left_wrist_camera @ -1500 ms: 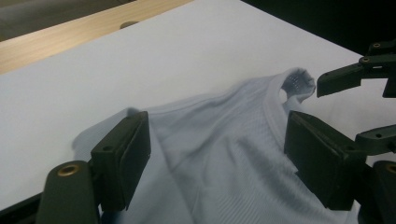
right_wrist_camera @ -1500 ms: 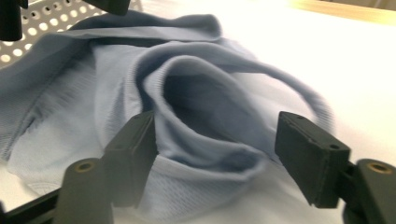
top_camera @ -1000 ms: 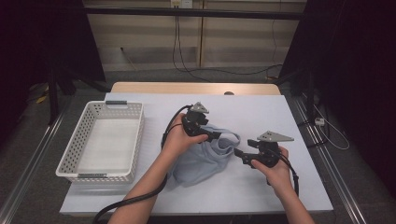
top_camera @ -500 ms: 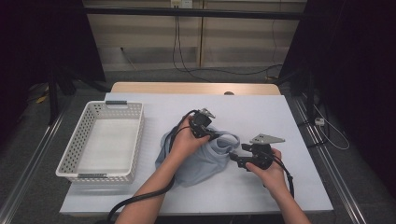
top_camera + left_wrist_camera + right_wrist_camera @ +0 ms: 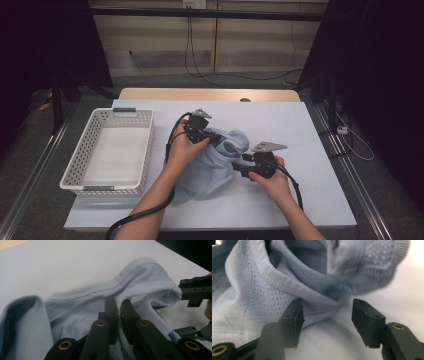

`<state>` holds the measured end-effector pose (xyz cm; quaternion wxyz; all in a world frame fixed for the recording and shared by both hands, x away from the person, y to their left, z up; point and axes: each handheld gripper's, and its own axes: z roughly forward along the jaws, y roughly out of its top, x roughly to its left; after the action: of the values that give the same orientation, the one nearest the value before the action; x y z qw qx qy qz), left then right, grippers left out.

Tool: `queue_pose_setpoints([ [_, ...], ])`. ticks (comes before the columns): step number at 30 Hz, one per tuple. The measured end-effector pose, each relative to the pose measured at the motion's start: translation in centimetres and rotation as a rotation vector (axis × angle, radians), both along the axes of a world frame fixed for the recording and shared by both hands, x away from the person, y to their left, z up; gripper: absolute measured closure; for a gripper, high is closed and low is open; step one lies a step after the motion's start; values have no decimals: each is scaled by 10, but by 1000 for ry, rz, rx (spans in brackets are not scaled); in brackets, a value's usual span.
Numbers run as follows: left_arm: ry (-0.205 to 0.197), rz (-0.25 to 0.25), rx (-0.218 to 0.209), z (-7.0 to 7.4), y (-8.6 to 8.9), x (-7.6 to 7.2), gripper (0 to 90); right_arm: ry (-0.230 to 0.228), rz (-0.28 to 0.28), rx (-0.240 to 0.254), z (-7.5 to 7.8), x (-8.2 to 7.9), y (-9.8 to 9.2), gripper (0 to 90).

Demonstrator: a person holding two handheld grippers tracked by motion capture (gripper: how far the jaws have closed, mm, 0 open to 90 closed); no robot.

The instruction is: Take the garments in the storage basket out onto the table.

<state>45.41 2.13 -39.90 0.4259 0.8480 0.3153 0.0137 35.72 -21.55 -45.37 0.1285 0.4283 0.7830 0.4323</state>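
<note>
A white-covered table (image 5: 310, 150) is seen from above, with a strip of bare wood left showing along its far edge. A white perforated basket (image 5: 111, 150) is set on it, well to the left of the pale blue garment (image 5: 215, 165), which is spread crumpled near the table's middle.

hidden: left hand (image 5: 182, 147) covers part of the light-blue garment (image 5: 212, 167) | cut off: garment's left side in right gripper view | blurred: garment's upper right fold there
</note>
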Motion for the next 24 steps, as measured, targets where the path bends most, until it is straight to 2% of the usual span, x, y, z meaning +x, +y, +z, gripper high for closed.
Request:
queue_pose_setpoints([
  [5, 18, 28, 14, -4, 14, -1, 860, 4, 34, -16, -2, 6, 16, 407],
  [10, 30, 53, 17, -7, 26, -2, 860, 14, 59, -26, -8, 11, 27, 464],
  [11, 34, 57, 13, -8, 27, -2, 860, 11, 64, -34, -9, 11, 29, 489],
  [13, 34, 64, 16, -8, 30, -2, 860, 3, 103, -55, -11, 13, 33, 696],
  [15, 34, 73, 7, -8, 33, -3, 860, 9, 122, -31, -11, 12, 34, 824],
  [18, 36, 87, -1, -7, 36, -4, 860, -1, 128, -29, -8, 11, 33, 864],
  [24, 30, 109, -19, -3, 48, -7, 859, -20, 117, -16, 3, 7, 18, 868],
])
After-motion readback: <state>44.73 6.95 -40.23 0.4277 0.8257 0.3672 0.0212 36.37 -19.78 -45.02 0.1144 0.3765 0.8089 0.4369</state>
